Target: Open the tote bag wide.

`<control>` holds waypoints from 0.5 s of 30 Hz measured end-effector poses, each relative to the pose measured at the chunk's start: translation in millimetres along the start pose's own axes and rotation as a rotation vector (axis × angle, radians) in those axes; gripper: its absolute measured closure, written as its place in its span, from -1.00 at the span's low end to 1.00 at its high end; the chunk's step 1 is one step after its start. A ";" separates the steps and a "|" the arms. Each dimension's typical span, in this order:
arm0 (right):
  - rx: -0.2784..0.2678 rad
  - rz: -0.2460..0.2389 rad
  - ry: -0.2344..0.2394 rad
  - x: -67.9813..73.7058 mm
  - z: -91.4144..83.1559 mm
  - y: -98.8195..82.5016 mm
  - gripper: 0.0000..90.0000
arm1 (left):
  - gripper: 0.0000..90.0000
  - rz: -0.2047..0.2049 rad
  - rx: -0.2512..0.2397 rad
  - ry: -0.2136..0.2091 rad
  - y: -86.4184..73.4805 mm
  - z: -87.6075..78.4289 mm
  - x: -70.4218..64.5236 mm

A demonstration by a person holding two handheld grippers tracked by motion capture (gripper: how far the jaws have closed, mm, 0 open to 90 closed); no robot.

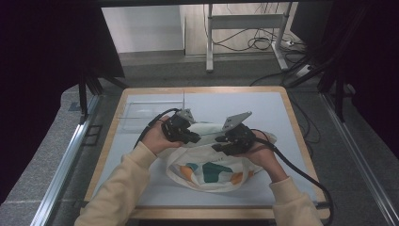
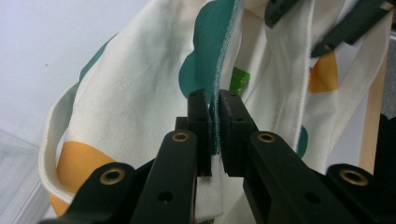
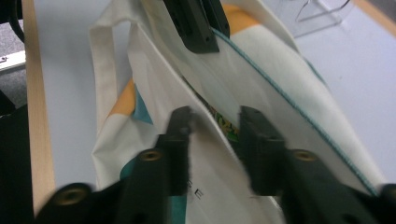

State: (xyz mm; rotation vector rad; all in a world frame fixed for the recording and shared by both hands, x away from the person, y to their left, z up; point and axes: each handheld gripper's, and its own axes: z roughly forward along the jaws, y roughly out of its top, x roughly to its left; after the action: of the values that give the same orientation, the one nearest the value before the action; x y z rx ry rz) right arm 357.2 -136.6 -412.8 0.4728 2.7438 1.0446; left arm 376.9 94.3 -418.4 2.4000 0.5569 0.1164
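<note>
Lying toward the near edge of the table (image 1: pixel 291 141), a little right of its middle, the cream tote bag (image 1: pixel 207 174) with teal and orange patches has its mouth turned away from the person, toward the far edge, and both claws meet it along that far rim. The rim's long axis runs roughly side to side between the two hands.

In the left gripper view, the left gripper (image 2: pixel 215 126) is pressed together on the teal-stitched rim of one wall of the bag, the cloth pinched flat between its pads. In the right gripper view, the right gripper (image 3: pixel 212 126) is spread, its jaws straddling the opposite wall's edge with a gap on either side; the picture is blurred there, so whether a pad touches cloth I cannot tell. Something green and printed (image 3: pixel 226 126) sits just inside the mouth between the two walls.

The relation that matters, I judge: the free wall's edge lies directly between the right jaws, so closing there would give each hand one wall to pull the mouth apart.

Farther off, near the far-left corner, stands a clear plastic stand (image 1: pixel 141 115).
</note>
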 end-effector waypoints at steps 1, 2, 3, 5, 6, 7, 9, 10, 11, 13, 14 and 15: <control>0.004 0.002 0.001 0.9 -0.4 -0.3 0.63 | 0.91 0.000 0.002 0.006 0.2 0.2 -0.5; 0.005 -0.005 0.001 1.6 -1.0 -0.7 0.68 | 0.91 0.001 0.003 0.008 0.4 0.2 -0.6; 0.004 -0.011 0.002 2.2 -1.6 -0.8 0.72 | 0.91 0.003 0.006 0.011 0.7 -0.5 -0.1; 0.004 -0.016 0.010 4.9 -3.4 -1.8 0.78 | 0.92 -0.008 -0.007 0.017 0.6 -0.4 0.0; 0.003 -0.016 0.016 6.1 -4.1 -2.6 0.80 | 0.92 -0.005 0.000 0.021 0.9 -1.1 0.8; 0.000 -0.017 0.019 6.8 -4.5 -3.4 0.83 | 0.92 -0.013 -0.005 0.024 1.1 -1.2 1.4; -0.004 -0.007 0.032 8.8 -5.0 -6.8 0.87 | 0.92 -0.016 -0.008 0.028 1.4 -1.0 2.4; -0.013 0.001 0.042 9.7 -5.0 -10.2 0.90 | 0.92 -0.015 -0.005 0.032 1.9 -1.2 2.9; -0.013 0.001 0.042 9.7 -5.0 -10.2 0.90 | 0.92 -0.023 -0.014 0.033 2.1 -0.6 3.1; -0.017 0.005 0.046 10.7 -4.7 -13.9 0.92 | 0.92 -0.027 -0.010 0.034 3.2 -0.6 4.3; -0.021 0.007 0.047 11.4 -4.7 -15.5 0.92 | 0.92 -0.028 -0.008 0.040 3.9 -0.5 5.1; -0.022 0.011 0.050 12.2 -4.9 -16.8 0.92 | 0.92 -0.029 -0.007 0.043 4.6 -0.5 5.9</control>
State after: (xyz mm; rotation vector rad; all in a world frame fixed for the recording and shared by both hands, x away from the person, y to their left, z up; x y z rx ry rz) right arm 340.6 -147.2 -421.0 0.4647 2.7728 1.1025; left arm 383.9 93.9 -415.5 2.3869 0.6104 0.1572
